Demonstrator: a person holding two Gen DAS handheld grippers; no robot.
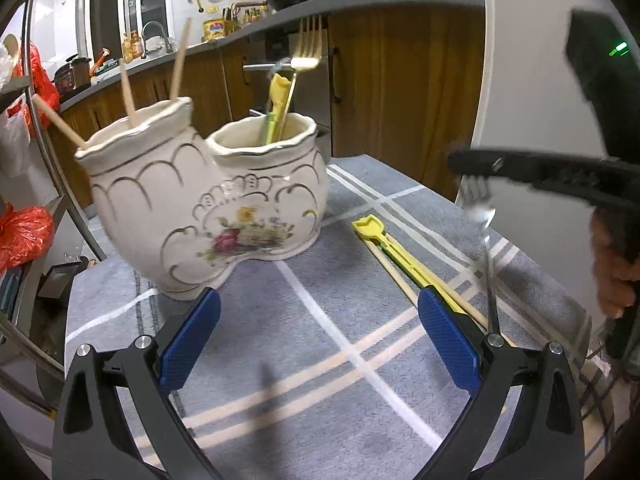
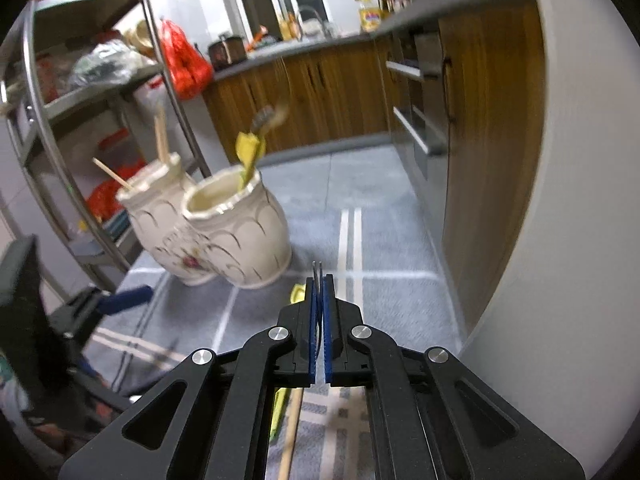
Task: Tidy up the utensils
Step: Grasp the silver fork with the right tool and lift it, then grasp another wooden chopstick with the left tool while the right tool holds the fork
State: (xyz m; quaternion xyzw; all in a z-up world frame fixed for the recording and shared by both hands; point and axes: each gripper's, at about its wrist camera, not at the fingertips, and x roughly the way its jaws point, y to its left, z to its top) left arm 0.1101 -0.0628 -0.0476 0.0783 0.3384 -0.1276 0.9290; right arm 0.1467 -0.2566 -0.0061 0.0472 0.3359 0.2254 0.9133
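The right tongs (image 2: pixel 319 280) pinch a steel fork (image 1: pixel 478 204) clear of the tabletop (image 1: pixel 320 360), the left tongs (image 1: pixel 318 334) spread and empty; next, I judge, carry it ahead-left into the holder (image 2: pixel 236 236).

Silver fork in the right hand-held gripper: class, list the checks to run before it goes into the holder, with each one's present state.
1. Right hand-held gripper shut on the silver fork: ok, tines show above its pads.
2. Fork clear of the tablecloth: ok, it hangs from the grip.
3. Room in the holder's right compartment, with the gold fork and yellow tool: ok, the opening is mostly free.
4. Left hand-held gripper out of the way: ok, open, empty, near the table.
5. Grip firmness: cannot tell.
6. Yellow tool and chopsticks on the cloth: not ok, still to be stowed.
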